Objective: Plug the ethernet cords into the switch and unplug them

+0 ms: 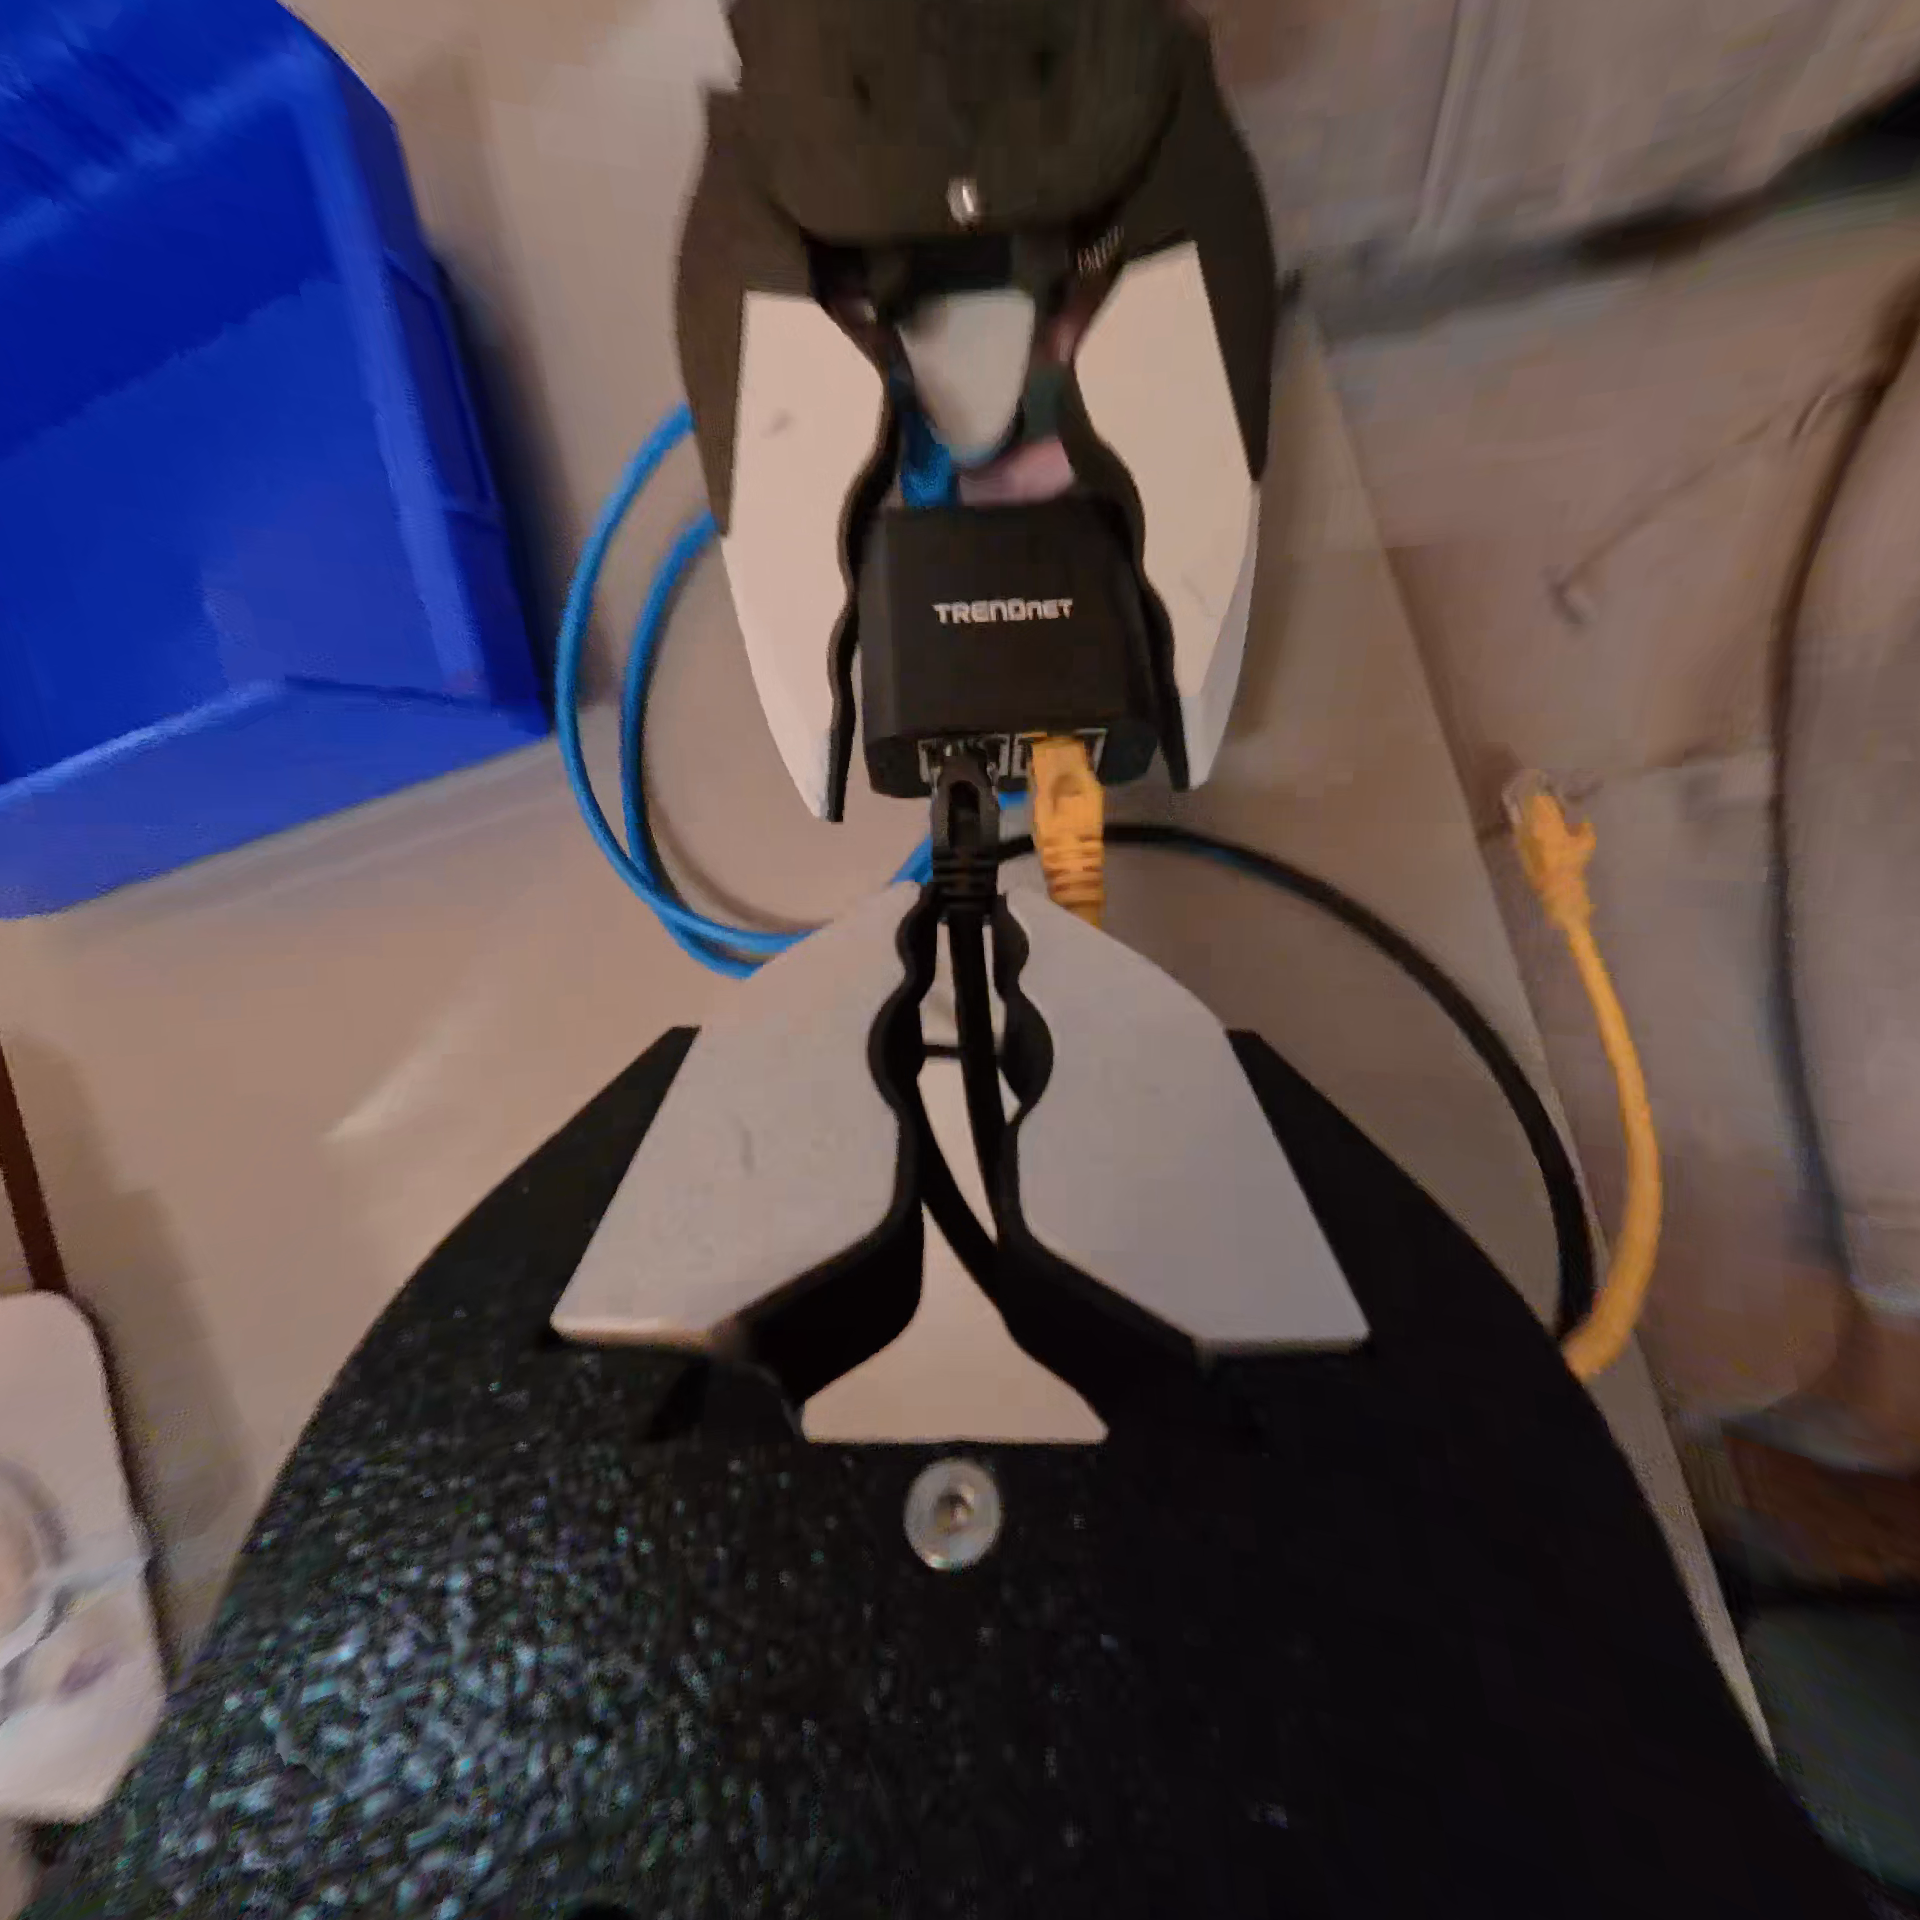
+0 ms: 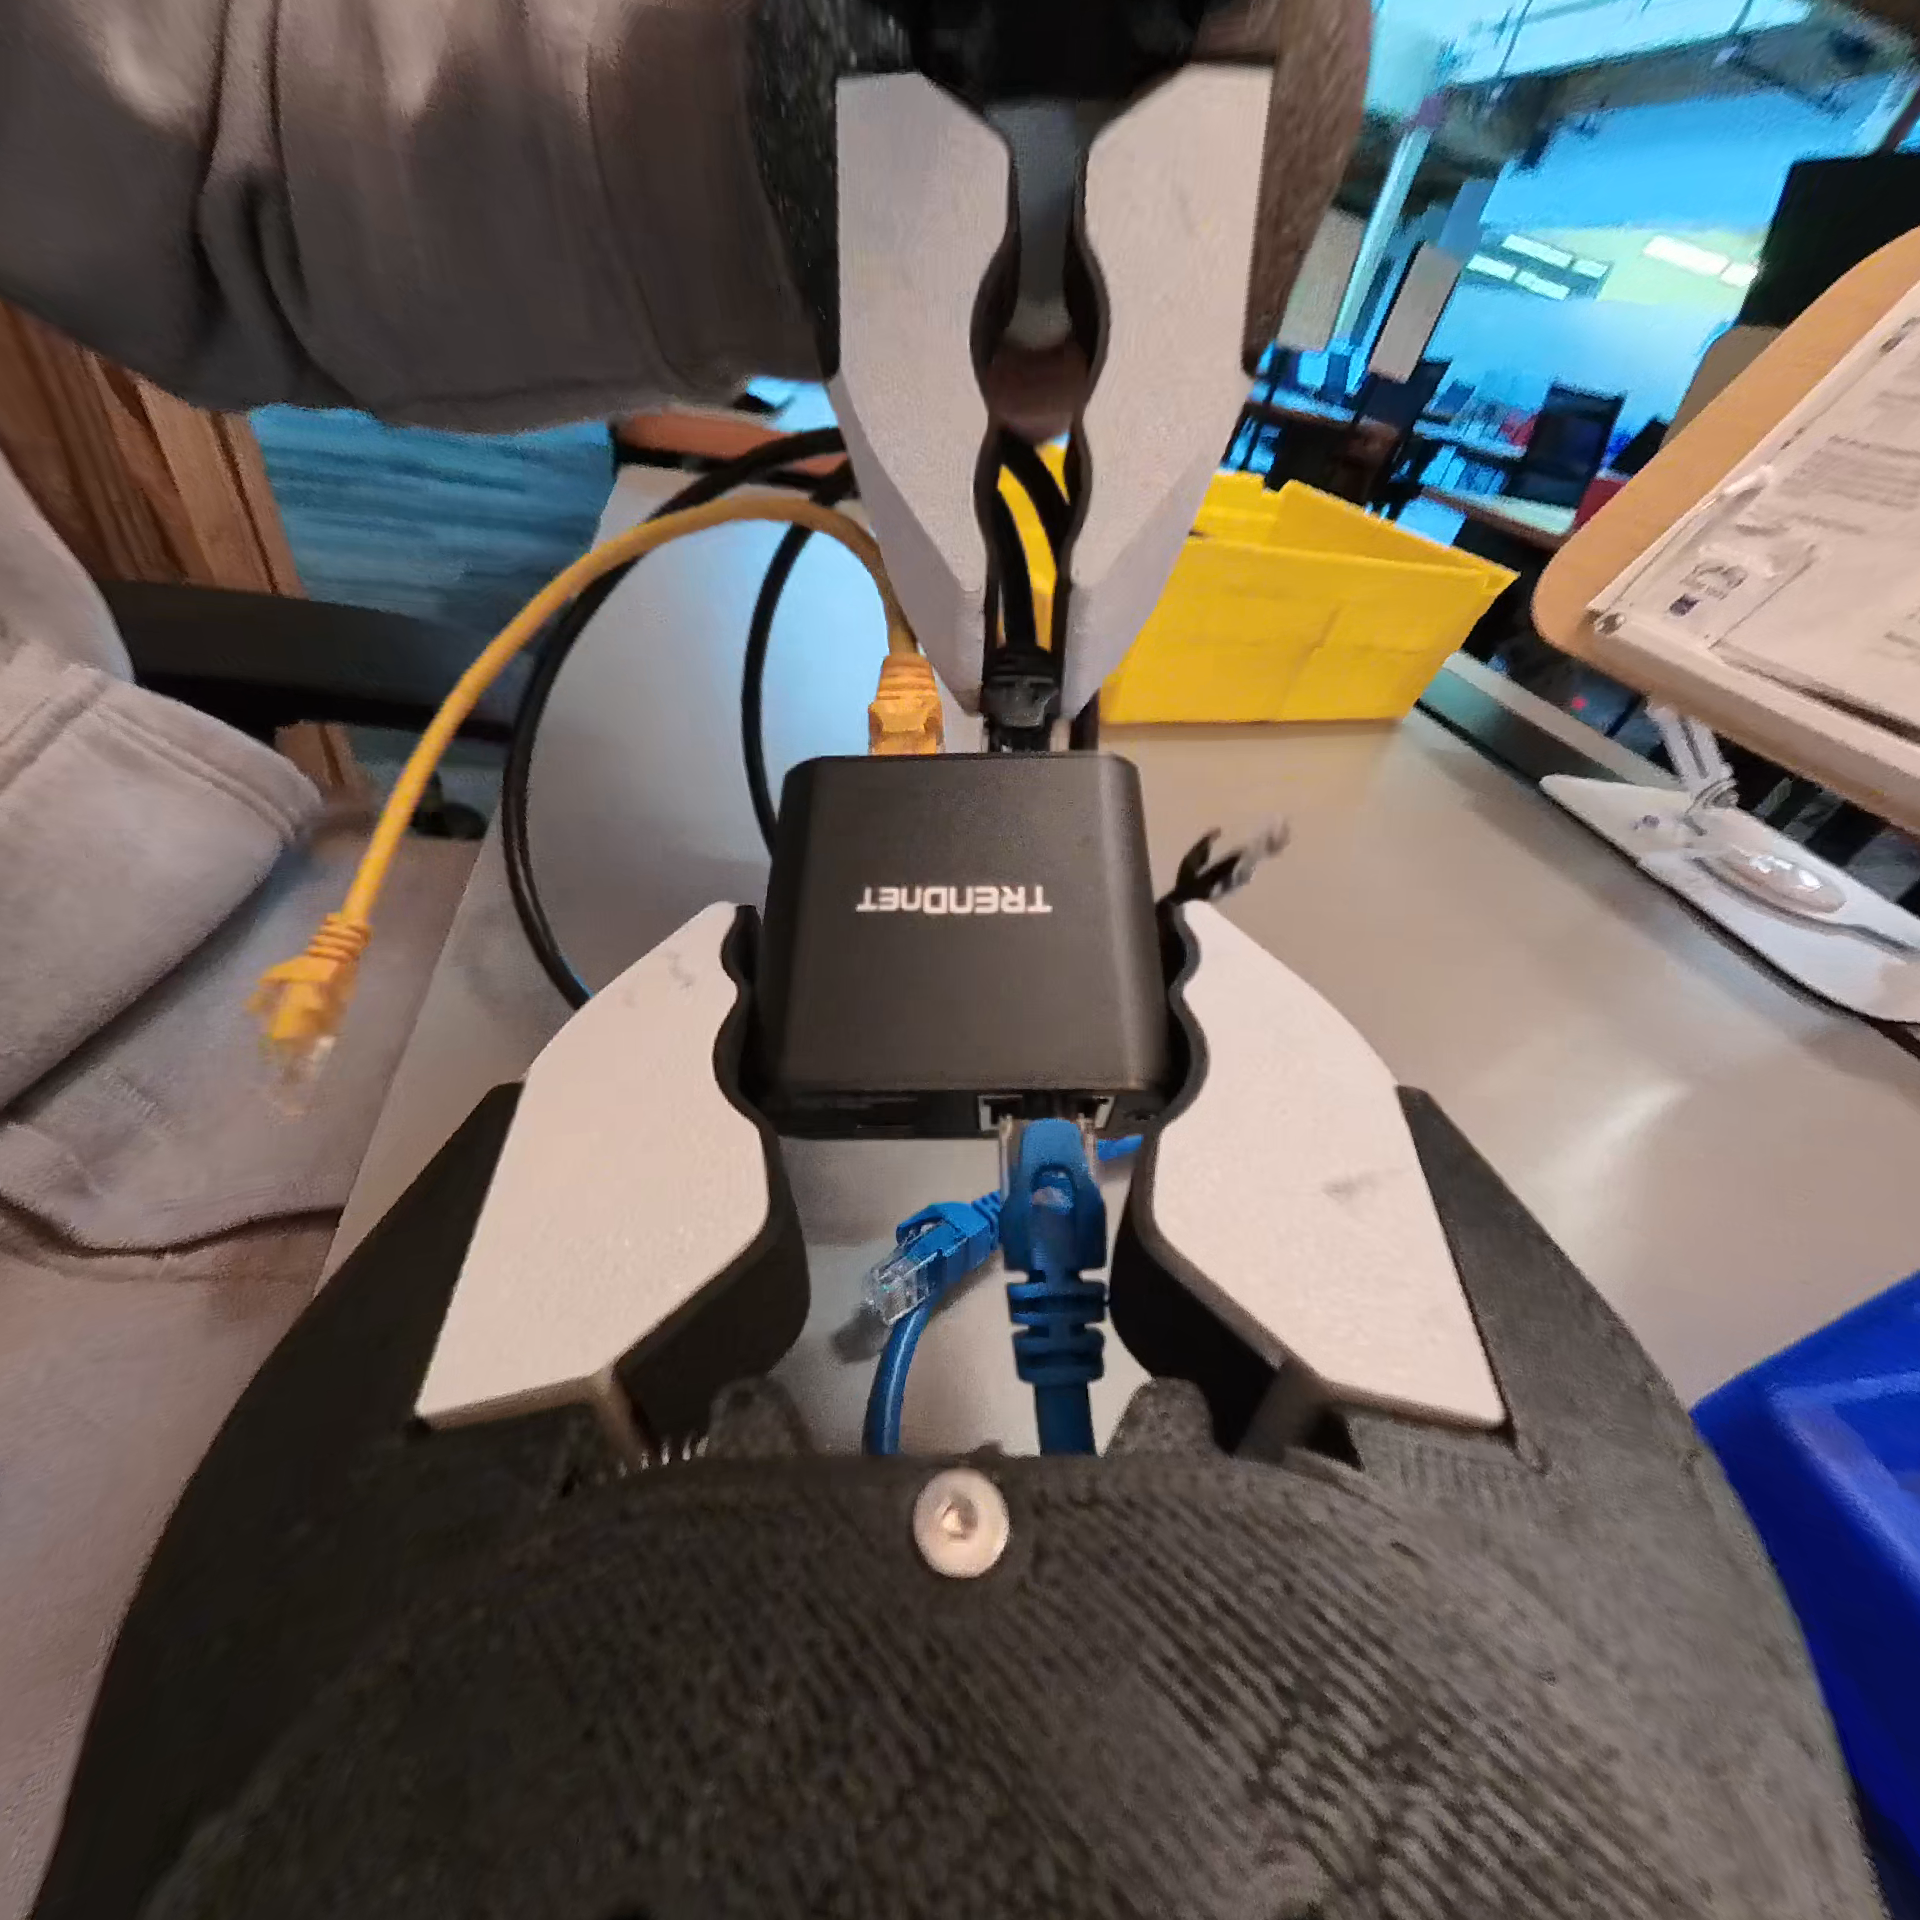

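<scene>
left gripper (image 1: 956,904) – jaws pinched on black cord (image 1: 961,842); right gripper (image 2: 961,935) – jaws clasping switch (image 2: 956,925)

Left wrist view: mounted behind the left tongs (image 1: 956,904), looking forward and down along them, close to the counter (image 1: 312,1039). Right wrist view: mounted behind the right tongs (image 2: 961,935), aimed the opposite way, equally close, with the room beyond. Shared ground: the black switch (image 1: 1003,644) (image 2: 961,935) between them, seen from opposite ends; each view shows the other tongs.
</scene>
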A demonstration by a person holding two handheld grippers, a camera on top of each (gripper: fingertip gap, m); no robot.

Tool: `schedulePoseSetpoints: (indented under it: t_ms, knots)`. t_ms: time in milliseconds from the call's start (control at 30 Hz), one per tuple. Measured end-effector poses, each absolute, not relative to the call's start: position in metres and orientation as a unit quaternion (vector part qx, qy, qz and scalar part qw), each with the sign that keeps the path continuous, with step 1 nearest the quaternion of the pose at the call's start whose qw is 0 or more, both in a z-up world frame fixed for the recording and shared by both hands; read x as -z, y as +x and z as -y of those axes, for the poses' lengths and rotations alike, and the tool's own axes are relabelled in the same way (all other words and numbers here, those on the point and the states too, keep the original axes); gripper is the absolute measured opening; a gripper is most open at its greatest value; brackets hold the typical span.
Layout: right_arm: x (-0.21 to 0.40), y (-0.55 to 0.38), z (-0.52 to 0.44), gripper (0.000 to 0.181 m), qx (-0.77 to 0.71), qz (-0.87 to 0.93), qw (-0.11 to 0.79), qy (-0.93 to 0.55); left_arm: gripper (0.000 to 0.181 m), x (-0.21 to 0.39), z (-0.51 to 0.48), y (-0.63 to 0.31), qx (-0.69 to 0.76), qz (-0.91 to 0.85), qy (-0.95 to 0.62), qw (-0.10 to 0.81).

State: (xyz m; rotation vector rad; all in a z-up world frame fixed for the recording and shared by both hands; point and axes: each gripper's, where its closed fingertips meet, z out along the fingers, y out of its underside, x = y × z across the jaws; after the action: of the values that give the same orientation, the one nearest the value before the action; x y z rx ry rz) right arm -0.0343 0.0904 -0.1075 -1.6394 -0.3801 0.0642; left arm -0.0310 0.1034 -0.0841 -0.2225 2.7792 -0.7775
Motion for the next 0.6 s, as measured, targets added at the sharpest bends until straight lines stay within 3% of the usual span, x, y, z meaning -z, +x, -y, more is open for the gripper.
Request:
schedulePoseSetpoints:
  t_ms: [200, 333, 600]
  knots:
    - [0.1027, -0.0329, -0.087, 0.073, -0.036, 0.163, 0.679, -0.715, 0.011, 0.0808, -0.0972, -0.0289, 0.419, -0.895, -0.14, 0.072]
    - [0.1053, -0.0338, -0.0889, 0.074, -0.034, 0.165, 0.672, -0.721, 0.015, 0.0827, -0.1011, -0.0294, 0.43, -0.887, -0.155, 0.064]
    - [0.1042, -0.0327, -0.0884, 0.073, -0.037, 0.161, 0.675, -0.72, 0.006, 0.0765, -0.1056, -0.0312, 0.435, -0.885, -0.143, 0.082]
